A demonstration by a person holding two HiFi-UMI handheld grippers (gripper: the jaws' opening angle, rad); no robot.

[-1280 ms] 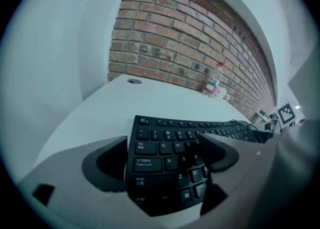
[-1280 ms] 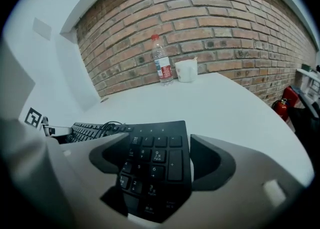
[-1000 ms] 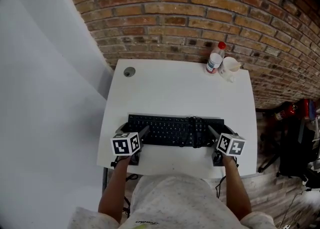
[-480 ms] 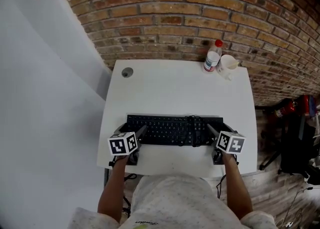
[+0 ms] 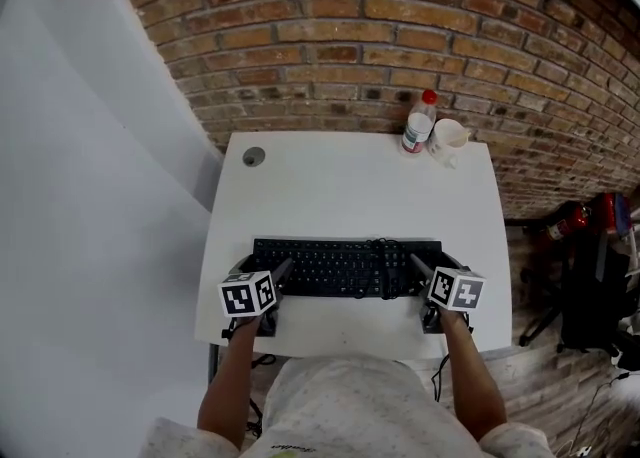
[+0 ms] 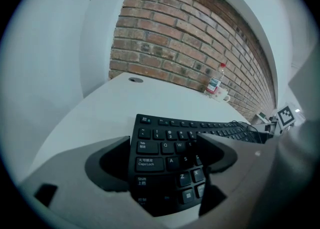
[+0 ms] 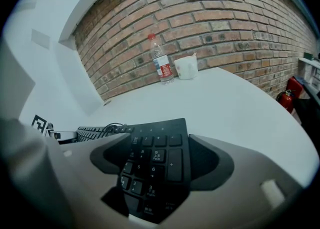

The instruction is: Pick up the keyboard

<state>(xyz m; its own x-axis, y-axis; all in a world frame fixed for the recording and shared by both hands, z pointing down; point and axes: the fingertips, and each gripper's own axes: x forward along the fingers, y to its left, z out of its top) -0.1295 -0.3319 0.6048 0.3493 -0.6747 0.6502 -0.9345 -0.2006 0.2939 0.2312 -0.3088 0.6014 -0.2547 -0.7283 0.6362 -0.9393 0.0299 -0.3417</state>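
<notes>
Comparing with a second ago: black plastic keyboard (image 5: 345, 266) lies flat in the same place on the white surface (image 5: 340, 186), not lifted. Left tool (image 6: 165, 140) stands wide astride its left end, right tool (image 7: 159, 140) wide astride the number-pad end; both unmoved.

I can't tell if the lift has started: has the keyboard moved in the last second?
No. The keyboard sits as before relative to the round hole in the table and its near edge; only the camera's whole view shifted slightly.
</notes>
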